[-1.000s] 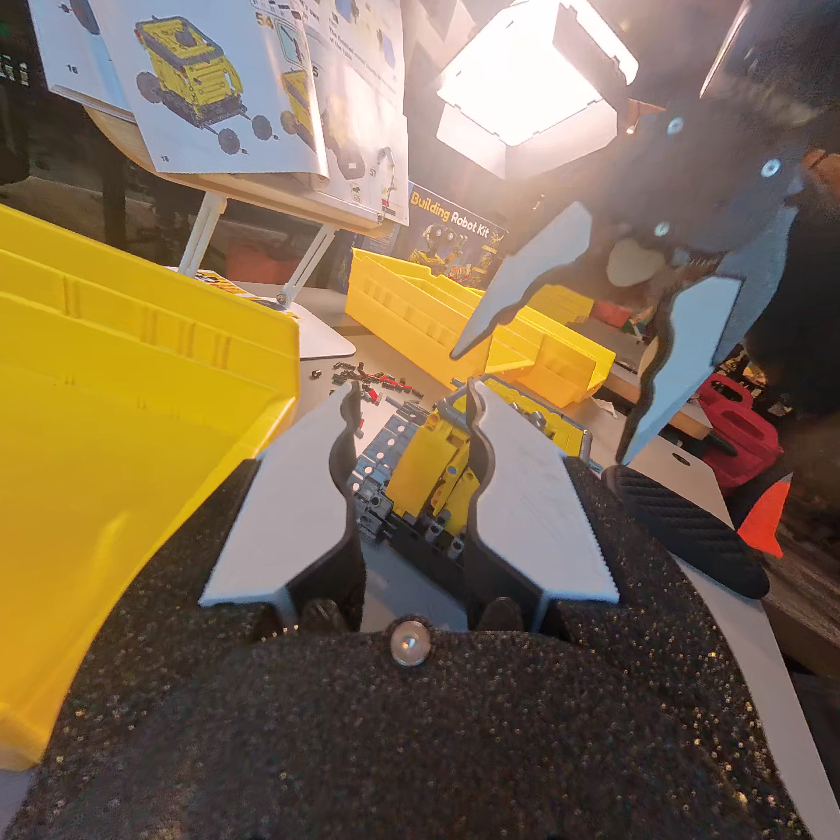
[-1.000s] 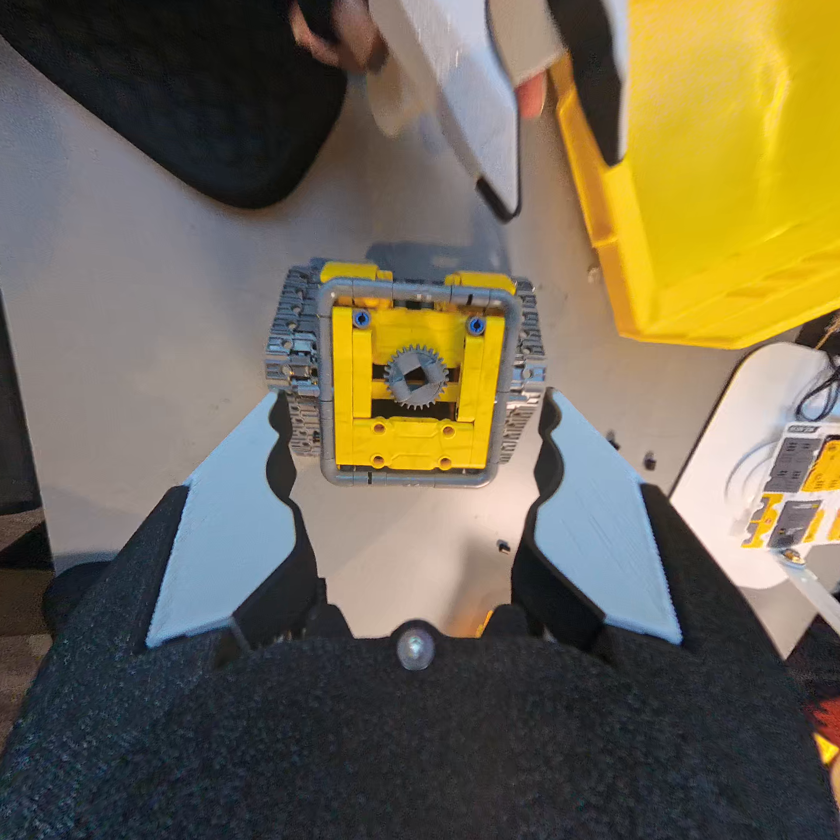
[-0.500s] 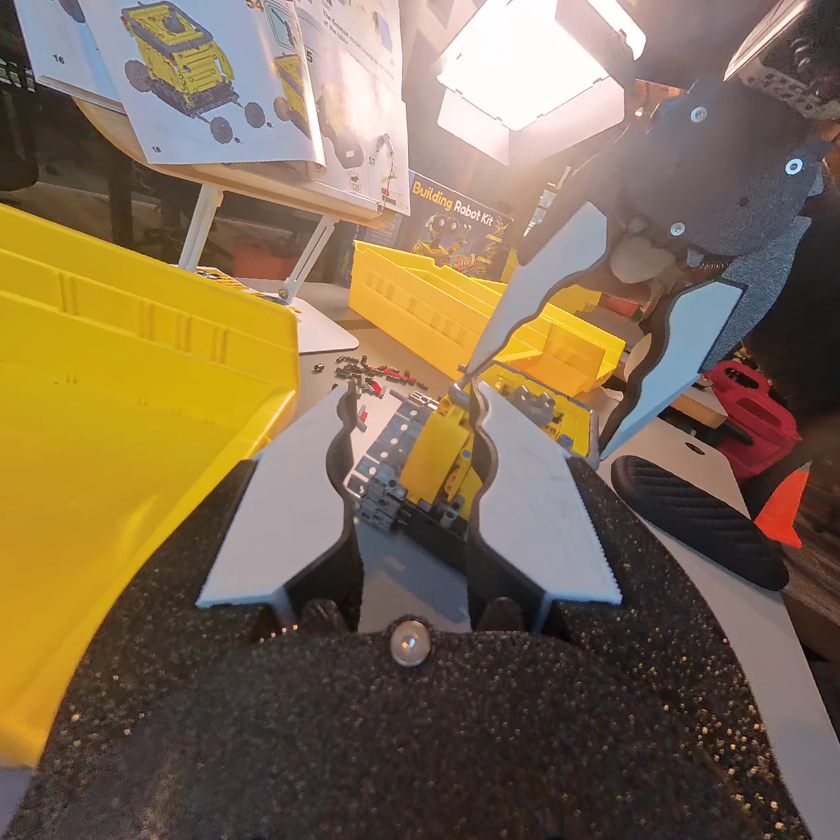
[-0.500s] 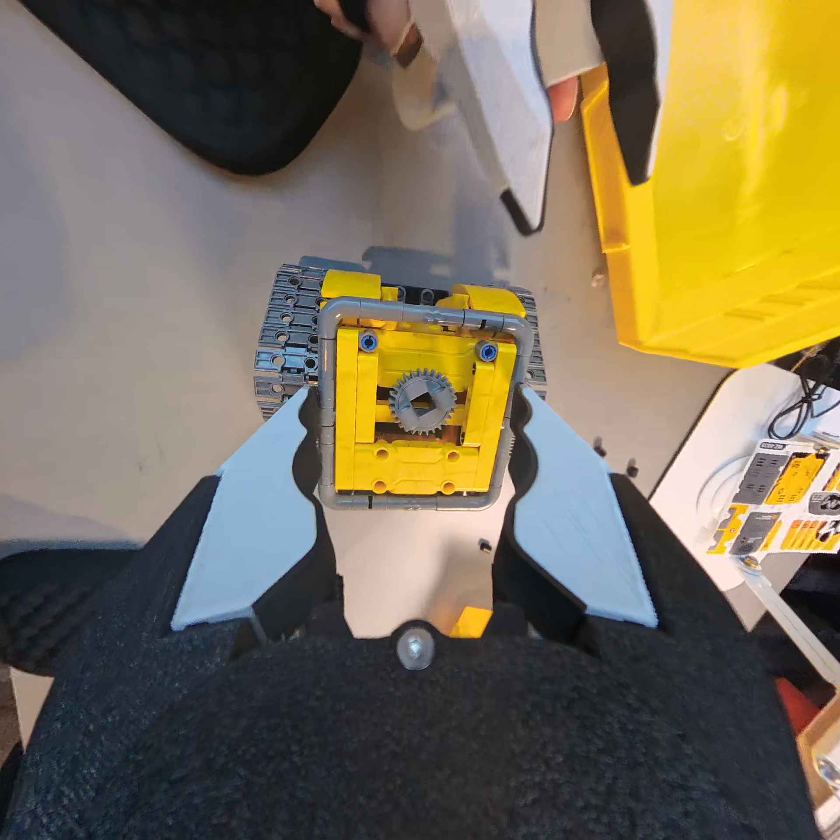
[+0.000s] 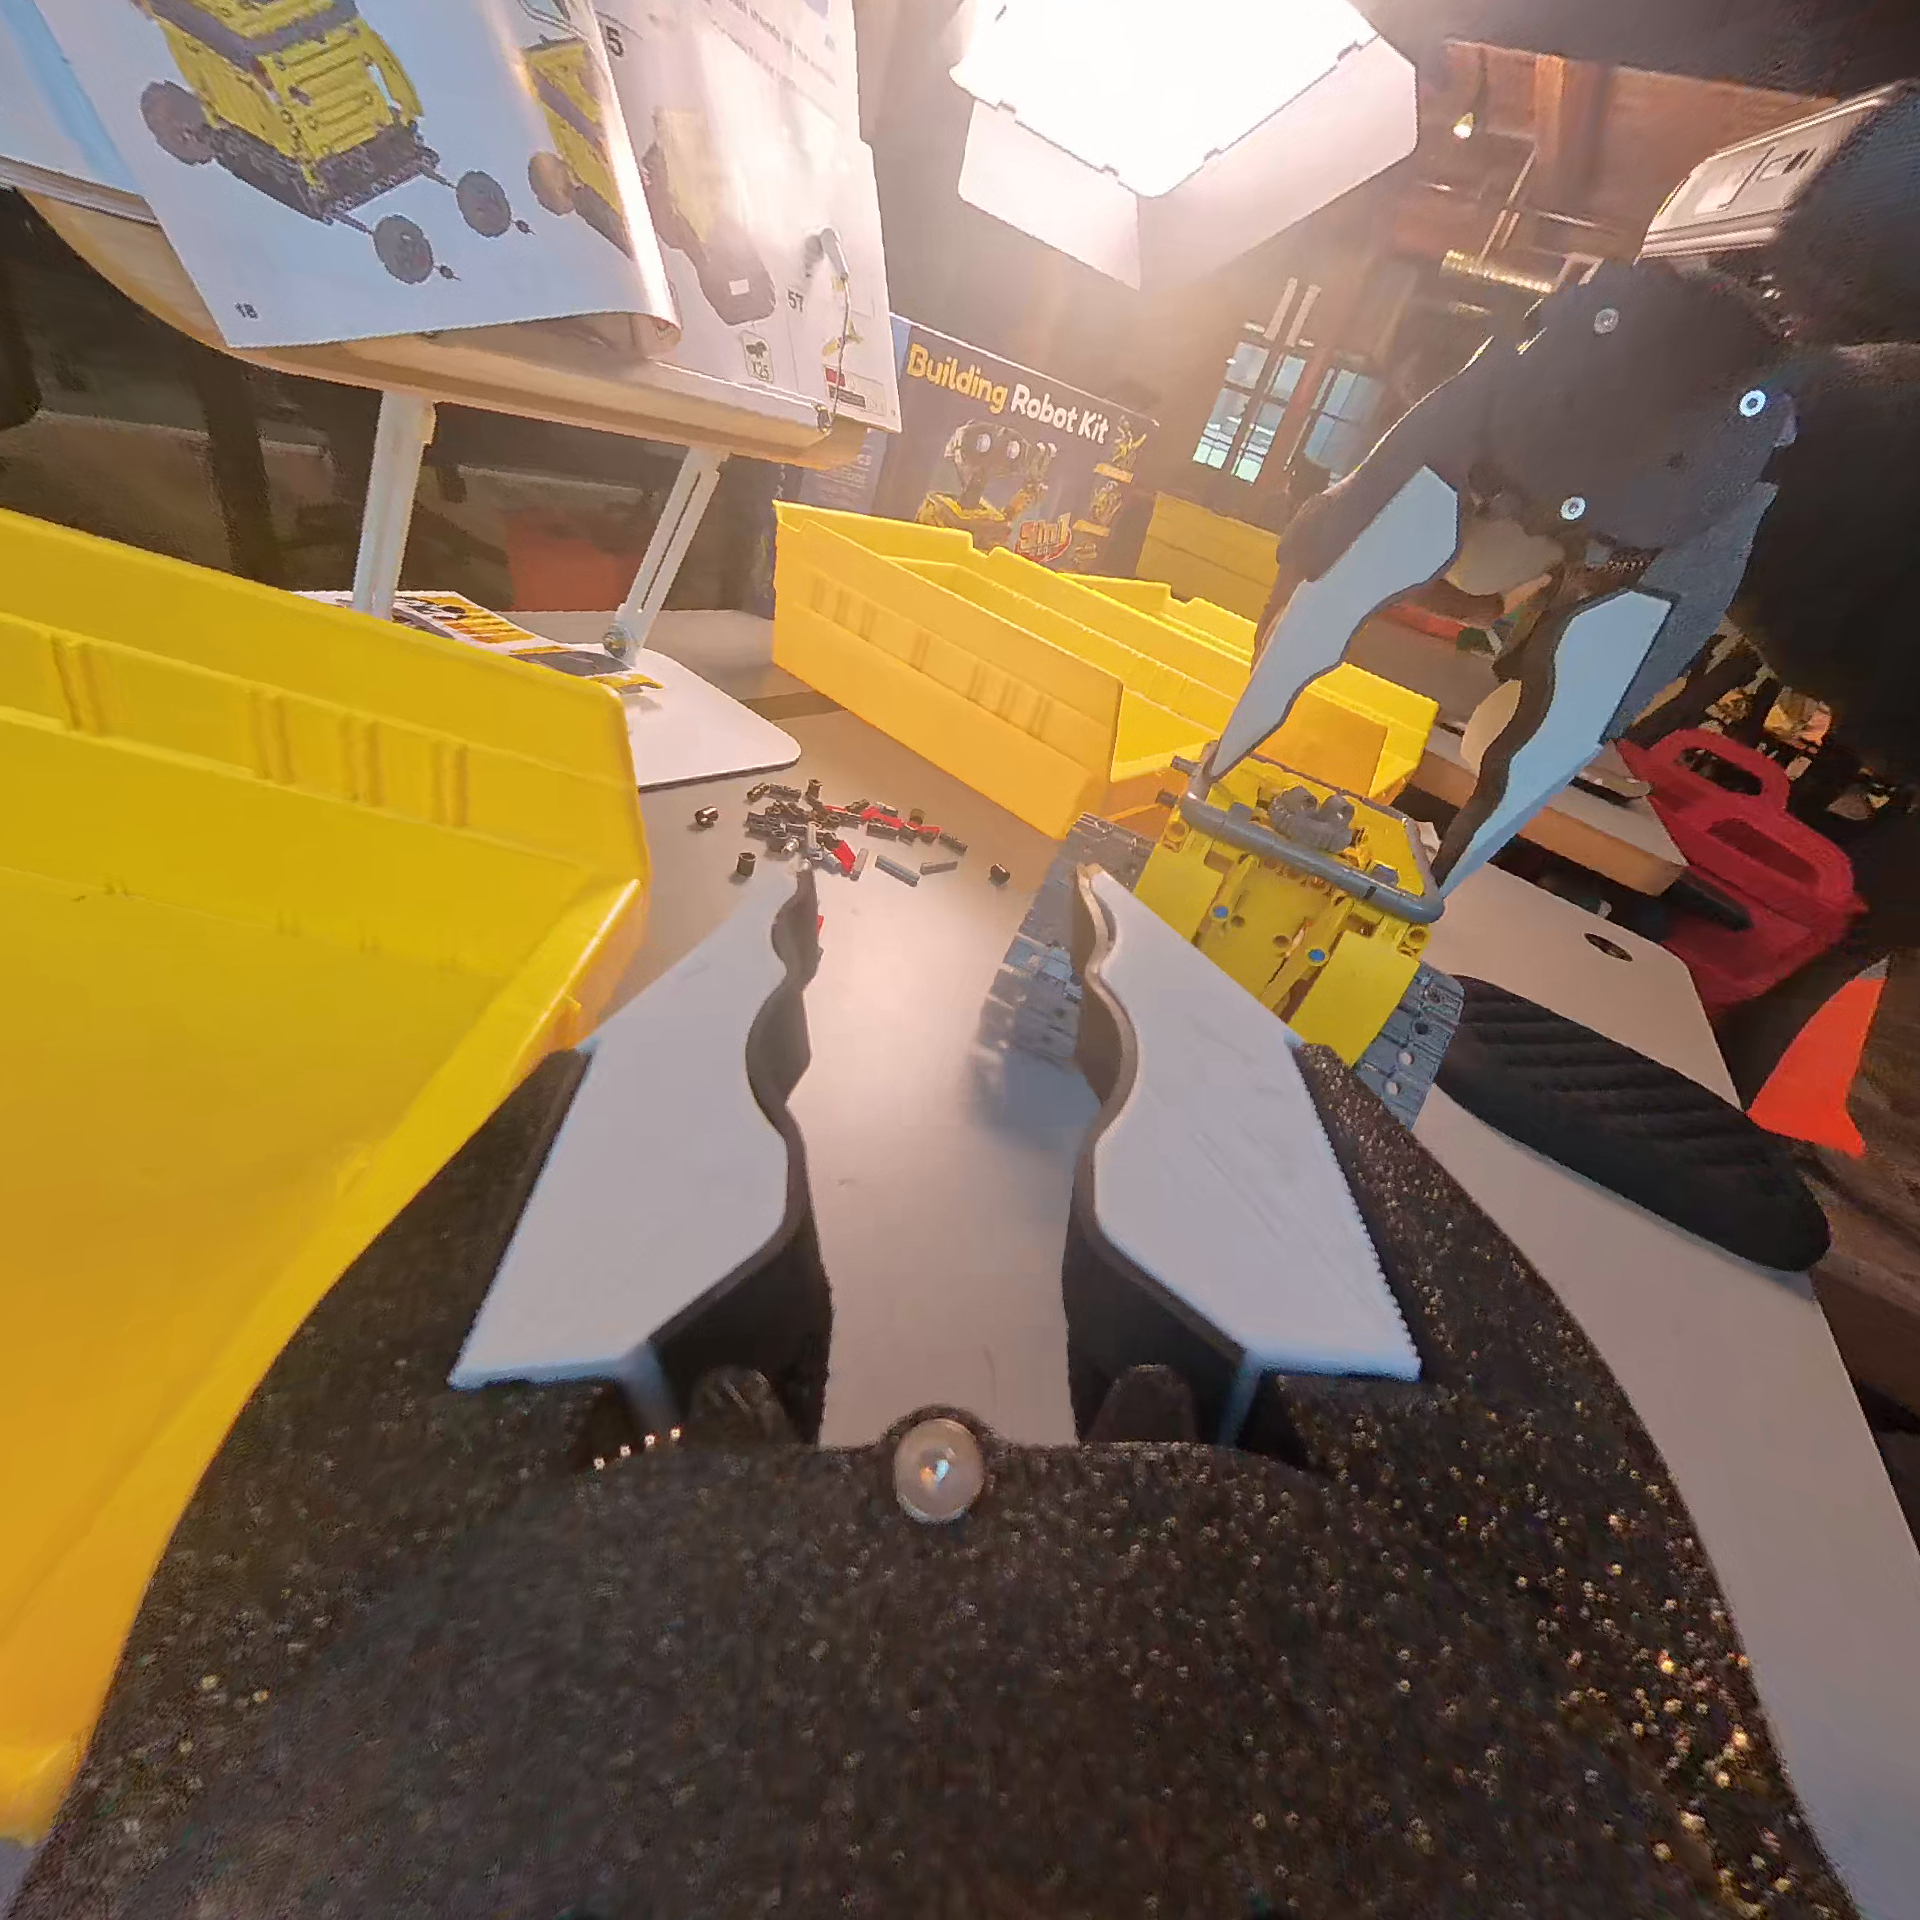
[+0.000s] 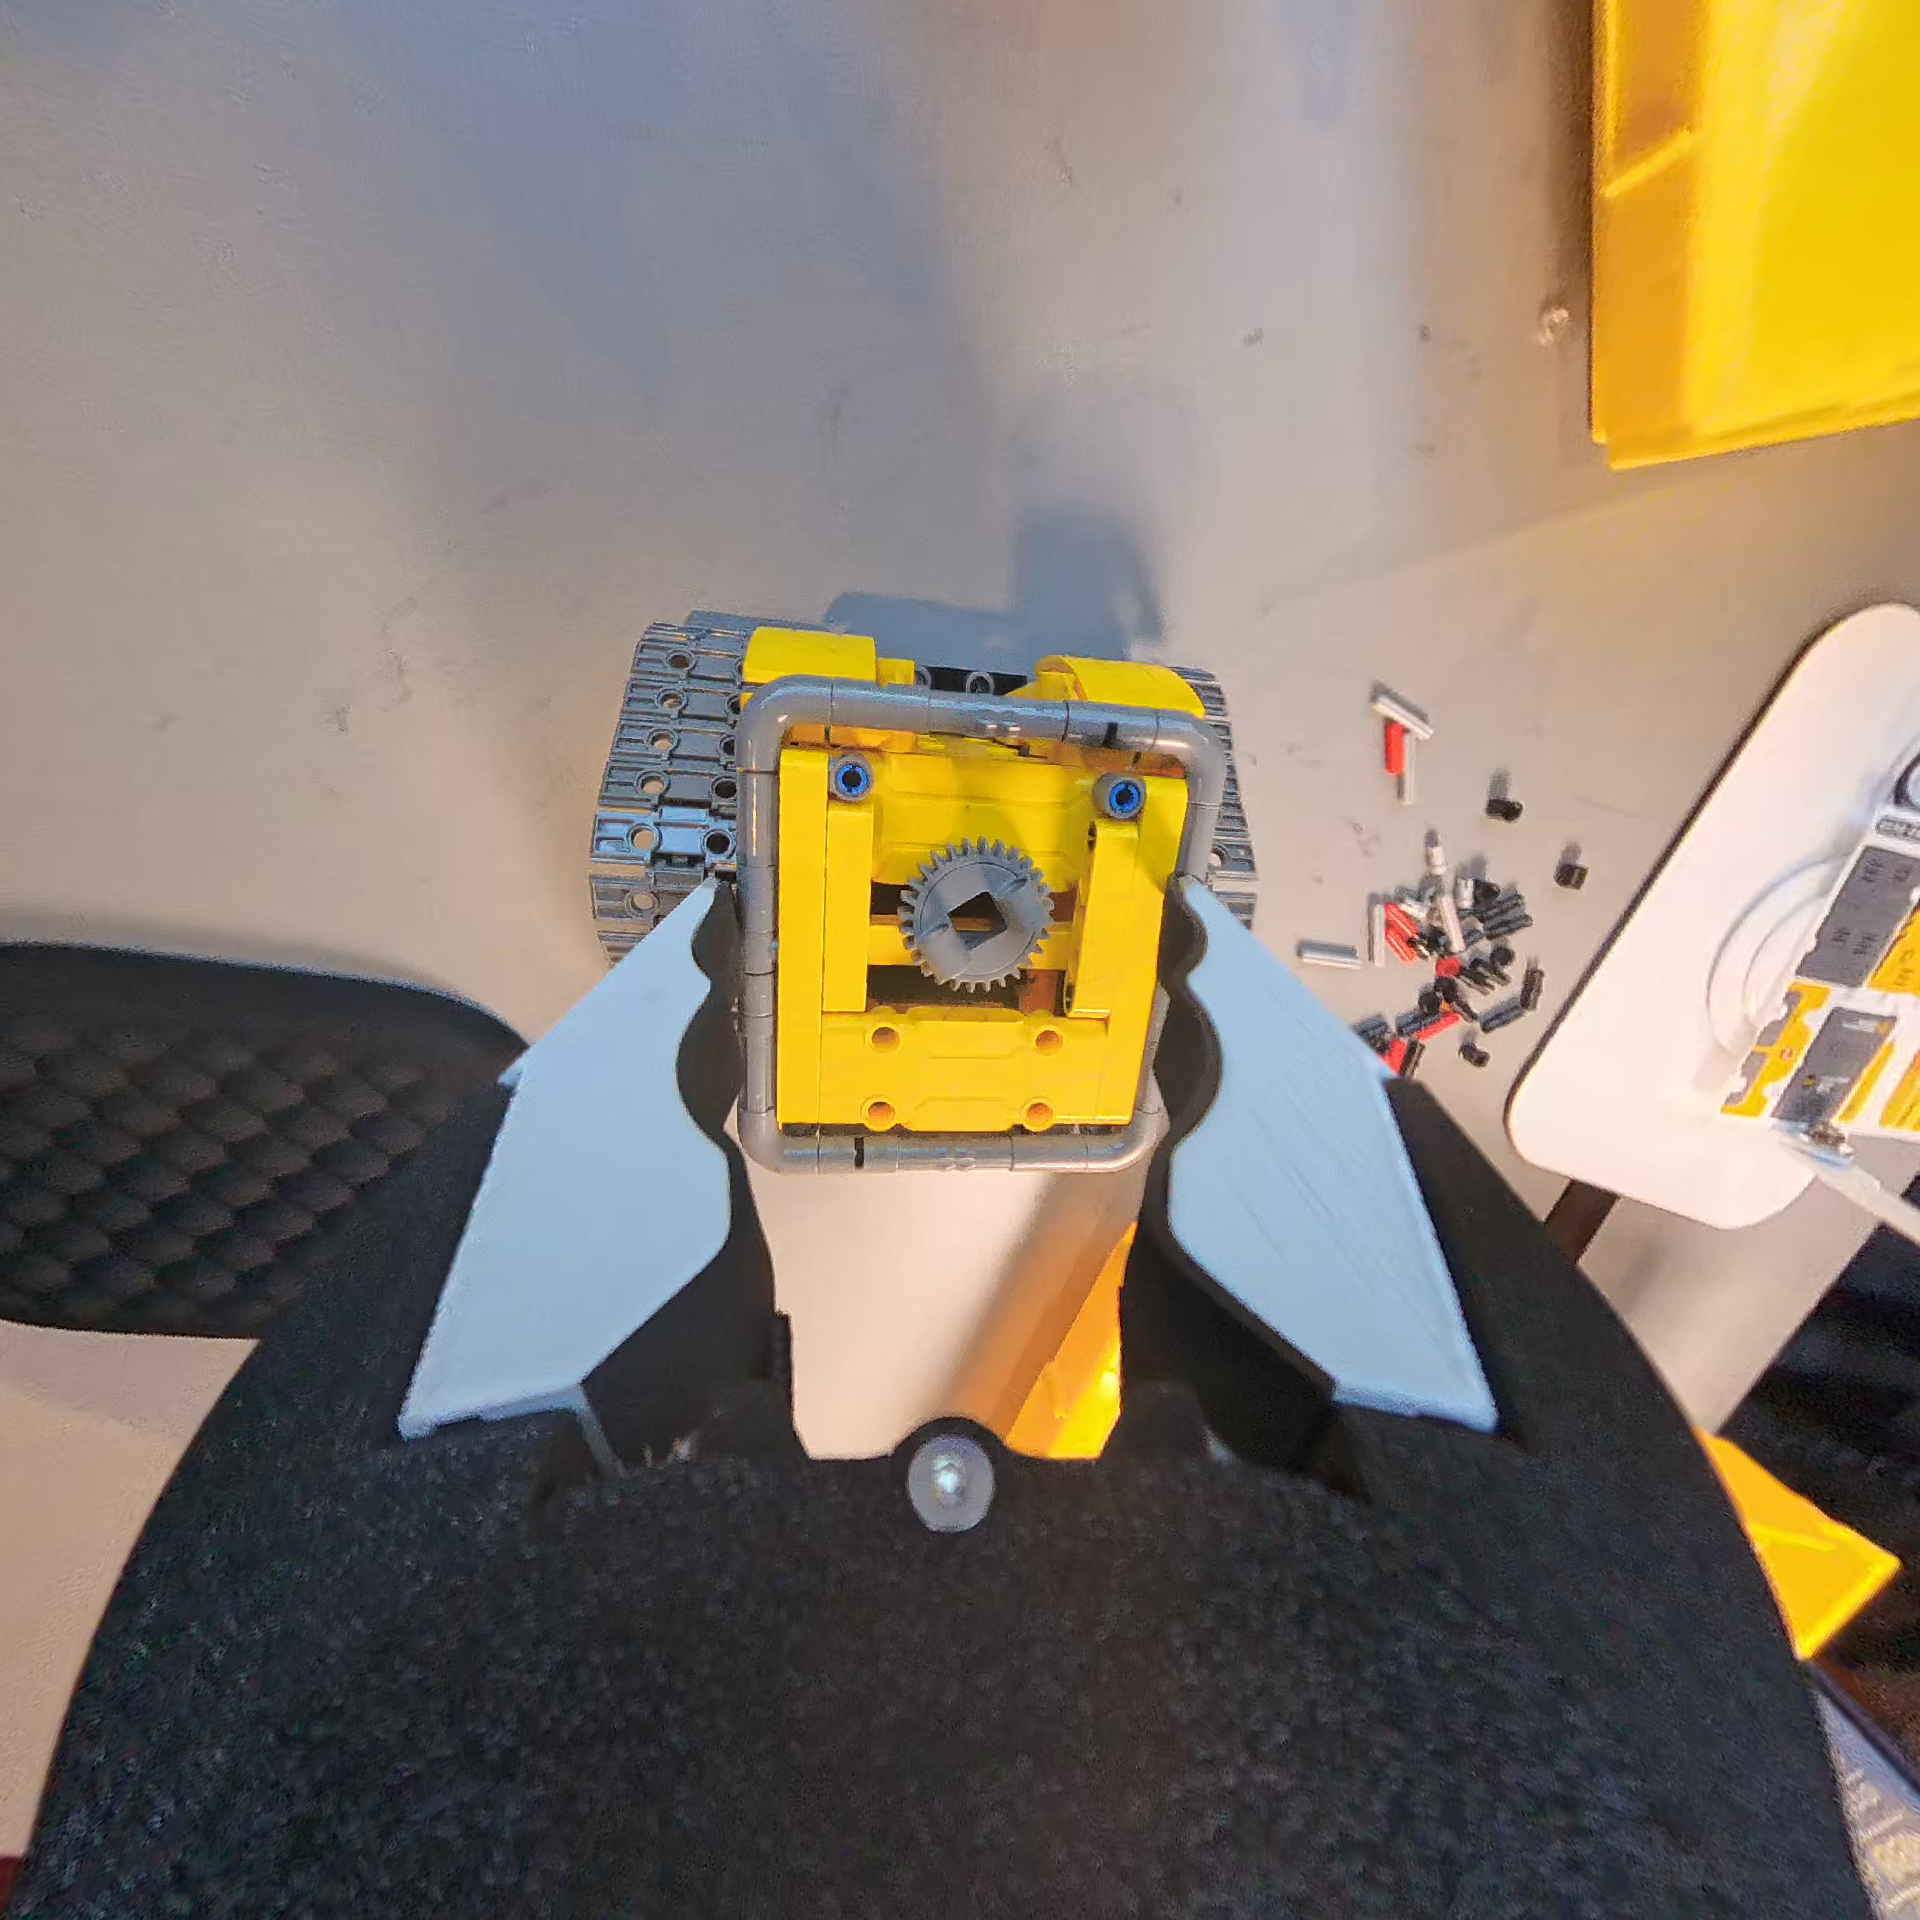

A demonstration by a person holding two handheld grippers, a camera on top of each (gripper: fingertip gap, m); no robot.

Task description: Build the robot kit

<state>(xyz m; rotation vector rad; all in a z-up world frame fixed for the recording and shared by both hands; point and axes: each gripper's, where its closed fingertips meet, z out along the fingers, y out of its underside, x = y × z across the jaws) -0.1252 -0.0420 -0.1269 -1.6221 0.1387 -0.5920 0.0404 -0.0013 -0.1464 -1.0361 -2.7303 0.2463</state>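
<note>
A yellow brick model point(image 6: 966, 904) with grey tracks, a grey tube frame and a grey gear on top stands on the grey table point(image 6: 520, 416). My right gripper point(image 6: 948, 899) is shut on it, one jaw pressed against each side of the grey frame. In the left wrist view the model point(image 5: 1288, 904) sits just right of my left gripper point(image 5: 940, 894), with the right gripper point(image 5: 1330, 826) clamped on its frame from above. My left gripper is open and empty over bare table. Its right finger point(image 5: 1174, 1091) hides part of the model's track.
A large yellow bin point(image 5: 260, 935) lies close on the left, and more yellow bins point(image 5: 1039, 665) stand behind. Loose small pins point(image 5: 831, 831) lie ahead. An instruction booklet on a stand point(image 5: 416, 156), a black pad point(image 5: 1621, 1122) and a red container point(image 5: 1745, 852) are around.
My left gripper let go of the model, opened wider and drew back to the left. My right gripper came down and closed on the model's grey frame.
</note>
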